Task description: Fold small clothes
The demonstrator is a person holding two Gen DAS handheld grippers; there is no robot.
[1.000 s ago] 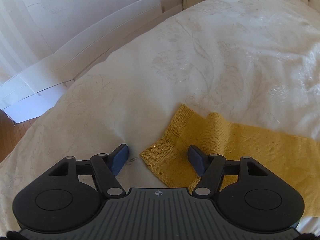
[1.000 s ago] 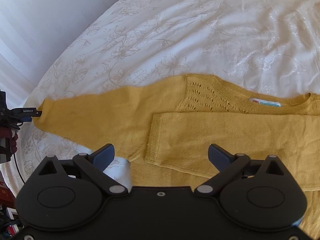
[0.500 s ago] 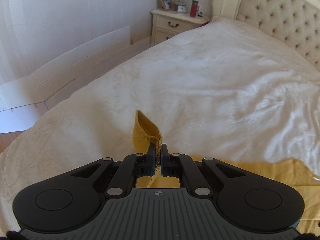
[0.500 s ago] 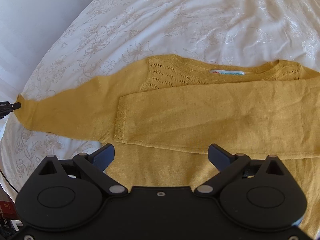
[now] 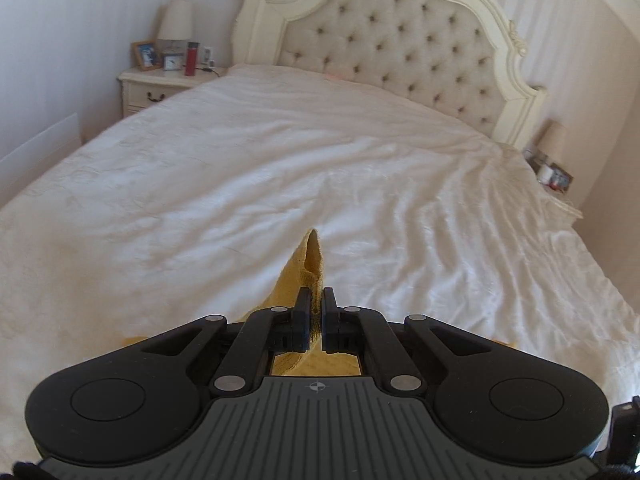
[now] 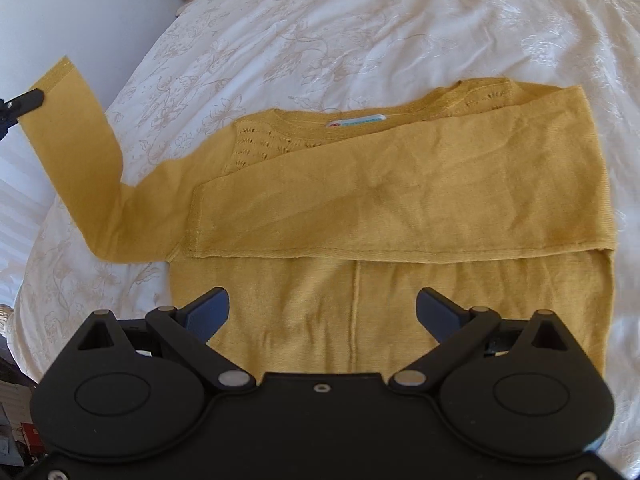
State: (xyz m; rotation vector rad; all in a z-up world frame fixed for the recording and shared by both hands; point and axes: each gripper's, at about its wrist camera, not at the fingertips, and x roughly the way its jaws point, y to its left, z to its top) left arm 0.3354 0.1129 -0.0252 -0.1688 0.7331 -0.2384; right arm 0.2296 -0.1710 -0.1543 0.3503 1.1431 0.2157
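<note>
left gripper (image 5: 315, 312) is pinching the sleeve (image 5: 310, 264), its own body hiding the sweater (image 6: 400, 208); right gripper (image 6: 322, 312) is hanging spread over the bed (image 5: 200, 184).

A white-covered bed (image 5: 280, 168) meets a tufted cream headboard (image 5: 384, 44), with what seems a nightstand (image 5: 156, 88) beside.

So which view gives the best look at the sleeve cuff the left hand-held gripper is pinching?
The left wrist view: the left hand-held gripper is shut on the yellow cuff, which stands up close and sharp between its fingers. The right wrist view shows the same cuff small at the far left edge, lifted off the sweater, with only a gripper tip visible.
</note>
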